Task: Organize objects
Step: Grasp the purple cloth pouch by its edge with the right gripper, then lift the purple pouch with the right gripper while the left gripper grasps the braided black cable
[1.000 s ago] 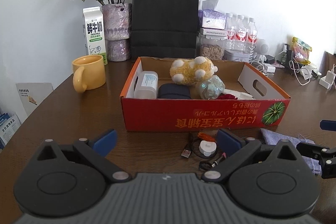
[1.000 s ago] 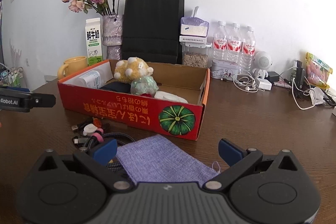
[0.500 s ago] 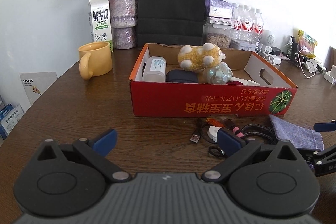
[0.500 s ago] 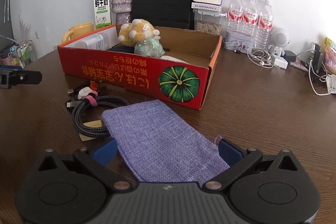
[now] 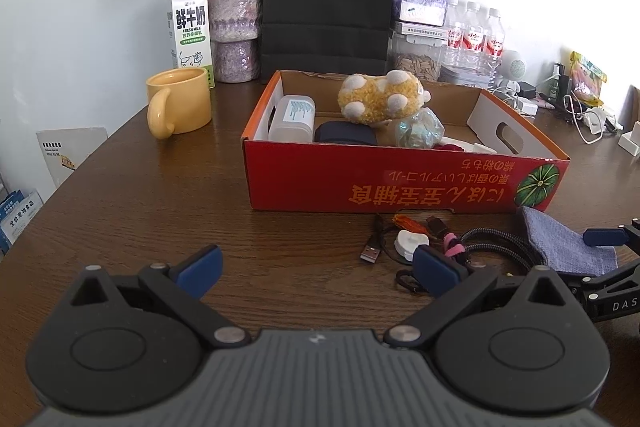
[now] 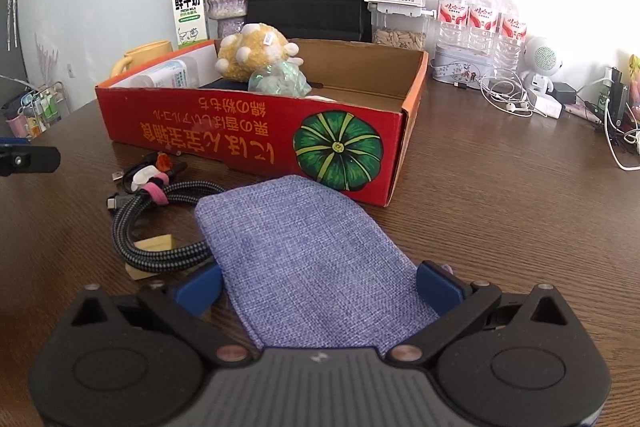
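My right gripper (image 6: 318,289), jaws spread, has closed in around the flat lavender woven-fabric pouch (image 6: 308,247) at lower centre; grasping comes next. My left gripper (image 5: 316,267) hovers empty, unclenched.

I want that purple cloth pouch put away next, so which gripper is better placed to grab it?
The right gripper. Its open jaws already straddle the near end of the purple pouch. The left gripper is open over bare table, with the pouch off to its right beyond the braided cable.
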Demonstrator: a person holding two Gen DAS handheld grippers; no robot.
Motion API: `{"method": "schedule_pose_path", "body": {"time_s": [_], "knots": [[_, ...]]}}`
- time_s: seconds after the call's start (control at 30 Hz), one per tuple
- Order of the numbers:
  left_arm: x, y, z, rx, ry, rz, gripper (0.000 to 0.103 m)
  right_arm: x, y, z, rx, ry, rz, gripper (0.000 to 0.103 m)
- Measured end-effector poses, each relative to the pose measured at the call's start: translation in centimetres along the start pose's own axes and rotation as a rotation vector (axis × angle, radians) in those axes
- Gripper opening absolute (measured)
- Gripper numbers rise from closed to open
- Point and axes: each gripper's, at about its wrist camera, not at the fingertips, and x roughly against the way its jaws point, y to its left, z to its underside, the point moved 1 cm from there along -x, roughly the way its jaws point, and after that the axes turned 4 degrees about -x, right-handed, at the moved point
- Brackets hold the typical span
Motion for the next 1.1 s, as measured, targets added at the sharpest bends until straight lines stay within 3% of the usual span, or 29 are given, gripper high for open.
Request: {"method": "schedule_pose_path", "body": {"time_s": [0.23,0.4,0.57,0.63,0.73,0.87,1.1], "knots": [[-0.1,-0.2,0.1,-0.002,0.003,0.002,0.103,0.1,-0.1,0.0,-0.008,-0.007,0.002,0.102],[-0.1,-0.3,0.1,-0.003,0.005,0.004,0.103,0.6,-0.5,0.2,-0.042,-0.034,0.016,0.084],[-0.1,-1.0,-0.1,-0.016,0.004,0.017,0.103,1.2,-1.0,0.3,-0.067,-0.059,0.024,0.057],[-0.1,-1.5,-0.3,-0.021,0.0,0.026,0.103,1.4,-1.3,0.4,-0.082,-0.068,-0.003,0.031],[-0.1,-2.5,-0.6,-0.039,-0.003,0.044,0.103,1.6,-1.3,0.5,-0.093,-0.069,-0.039,0.01],[-0.5,-4.2,-0.8,-0.071,0.014,0.087,0.103,2.0,-1.0,0.6,-0.088,-0.087,-0.034,0.006],[-2.0,-7.2,-1.2,-0.113,0.068,0.17,0.103,4.1,-0.8,1.1,-0.091,-0.222,0.033,0.005]]}}
